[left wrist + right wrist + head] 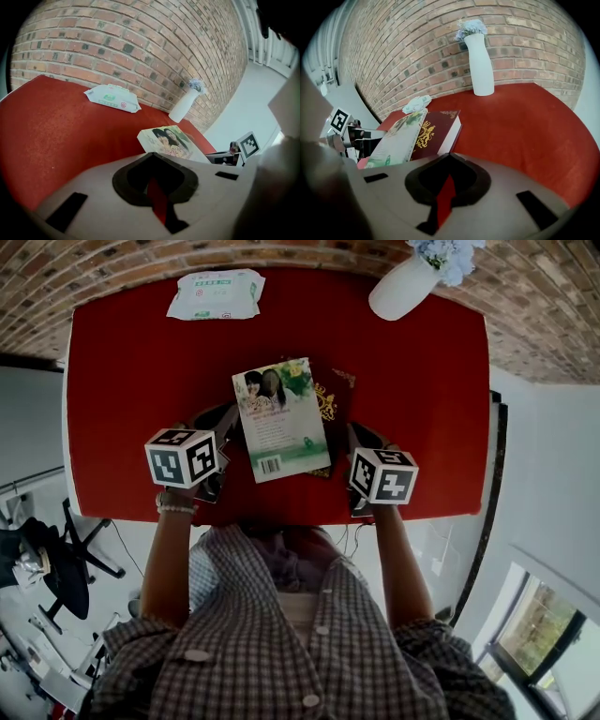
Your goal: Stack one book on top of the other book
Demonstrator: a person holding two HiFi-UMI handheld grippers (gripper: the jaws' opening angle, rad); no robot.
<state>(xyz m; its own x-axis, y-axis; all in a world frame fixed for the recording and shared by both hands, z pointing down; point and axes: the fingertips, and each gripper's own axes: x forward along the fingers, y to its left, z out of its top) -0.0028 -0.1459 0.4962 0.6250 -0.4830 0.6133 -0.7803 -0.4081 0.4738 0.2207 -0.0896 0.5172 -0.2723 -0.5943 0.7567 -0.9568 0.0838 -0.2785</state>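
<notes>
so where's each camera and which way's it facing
Head view: on the person's head, looking steeply down at red table, stacked books; forearms, shirt, left gripper, right gripper show.
Left gripper view: on left gripper, facing brick wall across table; own jaws show.
Right gripper view: on right gripper, facing that wall from opposite side; own jaws show.
Shared: books, vase, wipes pack.

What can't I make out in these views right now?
Red book: head view, mostly covered by the light book.
Vase: head view, flowers cut off by the top edge.
Wipes pack: print too small in every view.
</notes>
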